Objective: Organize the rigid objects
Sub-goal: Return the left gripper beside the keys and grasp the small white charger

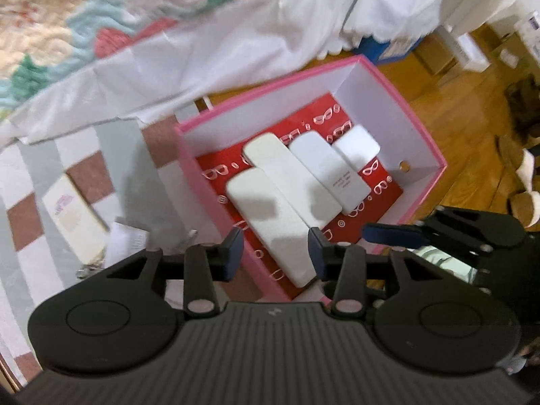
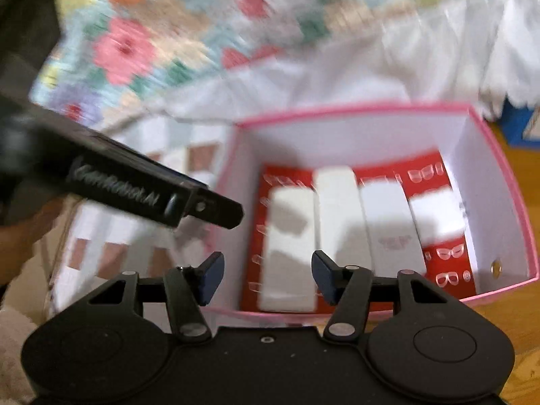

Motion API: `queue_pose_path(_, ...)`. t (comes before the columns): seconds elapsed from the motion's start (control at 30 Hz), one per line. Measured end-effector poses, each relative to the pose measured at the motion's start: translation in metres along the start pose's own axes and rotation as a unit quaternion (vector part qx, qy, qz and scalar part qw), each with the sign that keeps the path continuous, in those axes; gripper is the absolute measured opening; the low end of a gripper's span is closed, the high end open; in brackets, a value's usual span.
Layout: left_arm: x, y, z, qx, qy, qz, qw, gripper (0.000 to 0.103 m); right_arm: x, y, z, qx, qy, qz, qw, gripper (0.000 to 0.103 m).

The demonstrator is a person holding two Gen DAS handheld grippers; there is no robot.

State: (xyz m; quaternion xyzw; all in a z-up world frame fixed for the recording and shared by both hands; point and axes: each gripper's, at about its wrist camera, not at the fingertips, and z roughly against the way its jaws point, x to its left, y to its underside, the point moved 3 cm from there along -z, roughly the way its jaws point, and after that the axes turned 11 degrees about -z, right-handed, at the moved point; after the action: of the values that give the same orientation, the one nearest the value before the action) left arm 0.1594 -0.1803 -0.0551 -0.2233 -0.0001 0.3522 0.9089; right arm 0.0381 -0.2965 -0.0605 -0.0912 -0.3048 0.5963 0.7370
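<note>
On the wood floor beside a bed, a pink box sits open, its inside white with a red sheet of glasses print on the bottom. Four white flat bars lie side by side on that sheet: first bar nearest the box's left wall, second bar next, third bar with small print near one end, and the short bar toward the far right corner. They touch or nearly touch; blur hides the exact gaps. Left gripper hovers over the near edge of the box, jaws apart, nothing between them. Right gripper hangs over the box's near wall too, jaws apart and empty; its fingers show at the right in the left view. A checked cloth lies left of the box with a cream card and keys on it. Floral quilt and white sheet behind.
</note>
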Motion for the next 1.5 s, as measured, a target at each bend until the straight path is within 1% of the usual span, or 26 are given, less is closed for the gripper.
queue_pose_path(0.07, 0.008, 0.007, 0.017, -0.018, 0.006, 0.004, 0.9998, 0.042, 0.019, 0.006, 0.014, -0.021, -0.028, 0.027, 0.999, 0.063)
queue_pose_path(0.13, 0.017, 0.014, 0.032, -0.027, 0.008, -0.002, 0.9996, 0.042, 0.036, 0.013, 0.022, -0.032, -0.049, 0.051, 0.997, 0.063)
queue_pose_path(0.27, 0.04, 0.032, 0.06, -0.056, -0.01, -0.003, 0.9984, 0.043, 0.081, 0.026, 0.021, -0.032, -0.072, 0.1, 0.992, 0.063)
queue_pose_path(0.37, 0.06, 0.051, 0.073, -0.073, -0.018, 0.009, 0.9971, 0.045, 0.104, 0.033, 0.007, -0.028, -0.085, 0.123, 0.988, 0.064)
queue_pose_path(0.43, 0.073, 0.064, 0.074, -0.082, -0.027, 0.02, 0.9961, 0.046, 0.112, 0.041, -0.004, -0.018, -0.08, 0.133, 0.988, 0.07)
queue_pose_path(0.5, 0.086, 0.077, 0.068, -0.088, -0.035, 0.033, 0.9949, 0.048, 0.121, 0.052, -0.022, -0.008, -0.061, 0.156, 0.986, 0.07)
queue_pose_path(0.6, 0.1, 0.096, 0.051, -0.094, -0.031, 0.046, 0.994, 0.049, 0.126, 0.065, -0.052, 0.002, -0.014, 0.195, 0.981, 0.07)
queue_pose_path(0.63, 0.105, 0.101, 0.043, -0.096, -0.032, 0.05, 0.9936, 0.049, 0.125, 0.07, -0.062, 0.008, -0.005, 0.202, 0.979, 0.07)
queue_pose_path(0.7, 0.114, 0.111, 0.025, -0.094, -0.03, 0.06, 0.9933, 0.049, 0.115, 0.077, -0.081, 0.026, -0.005, 0.184, 0.983, 0.07)
queue_pose_path(0.73, 0.116, 0.113, 0.017, -0.095, -0.027, 0.065, 0.993, 0.049, 0.11, 0.079, -0.089, 0.036, -0.005, 0.163, 0.986, 0.07)
queue_pose_path(0.83, 0.129, 0.124, -0.013, -0.096, -0.008, 0.088, 0.9915, 0.049, 0.091, 0.081, -0.115, 0.063, -0.008, 0.076, 0.995, 0.07)
queue_pose_path(0.87, 0.135, 0.128, -0.026, -0.094, -0.004, 0.097, 0.9908, 0.047, 0.085, 0.083, -0.121, 0.067, -0.01, 0.055, 0.996, 0.07)
queue_pose_path(0.97, 0.143, 0.136, -0.053, -0.073, -0.001, 0.108, 0.9914, 0.045, 0.076, 0.085, -0.134, 0.07, -0.019, 0.005, 0.997, 0.07)
queue_pose_path(1.0, 0.144, 0.138, -0.059, -0.073, -0.003, 0.105, 0.9918, 0.046, 0.075, 0.087, -0.137, 0.072, -0.023, -0.004, 0.997, 0.07)
queue_pose_path(1.03, 0.145, 0.139, -0.061, -0.082, 0.0, 0.105, 0.9911, 0.046, 0.075, 0.089, -0.14, 0.074, -0.027, -0.012, 0.997, 0.07)
queue_pose_path(1.1, 0.149, 0.139, -0.066, -0.094, 0.006, 0.121, 0.9882, 0.045, 0.073, 0.091, -0.142, 0.067, -0.04, -0.029, 0.997, 0.069)
queue_pose_path(1.17, 0.152, 0.14, -0.074, -0.096, 0.013, 0.135, 0.9861, 0.044, 0.073, 0.094, -0.143, 0.055, -0.03, -0.037, 0.997, 0.069)
queue_pose_path(1.2, 0.152, 0.14, -0.074, -0.102, 0.013, 0.132, 0.9858, 0.043, 0.072, 0.094, -0.142, 0.05, -0.026, -0.038, 0.998, 0.069)
queue_pose_path(1.27, 0.147, 0.141, -0.074, -0.101, 0.004, 0.118, 0.9878, 0.041, 0.073, 0.096, -0.143, 0.046, -0.021, -0.042, 0.998, 0.068)
queue_pose_path(1.3, 0.144, 0.141, -0.074, -0.1, 0.006, 0.113, 0.9885, 0.039, 0.073, 0.096, -0.142, 0.044, -0.018, -0.042, 0.998, 0.06)
queue_pose_path(1.33, 0.142, 0.141, -0.075, -0.096, 0.016, 0.116, 0.9885, 0.034, 0.073, 0.097, -0.143, 0.044, -0.015, -0.04, 0.998, 0.047)
queue_pose_path(1.37, 0.141, 0.143, -0.078, -0.086, 0.029, 0.124, 0.9881, 0.03, 0.073, 0.097, -0.146, 0.041, -0.012, -0.04, 0.998, 0.041)
queue_pose_path(1.4, 0.14, 0.144, -0.081, -0.079, 0.042, 0.135, 0.9868, 0.031, 0.073, 0.097, -0.147, 0.036, -0.007, -0.042, 0.998, 0.024)
queue_pose_path(1.43, 0.139, 0.146, -0.081, -0.079, 0.043, 0.143, 0.9857, 0.03, 0.073, 0.097, -0.148, 0.035, -0.001, -0.045, 0.998, 0.019)
queue_pose_path(1.5, 0.136, 0.148, -0.08, -0.078, 0.034, 0.146, 0.9856, 0.03, 0.073, 0.098, -0.149, 0.035, 0.0, -0.05, 0.998, 0.018)
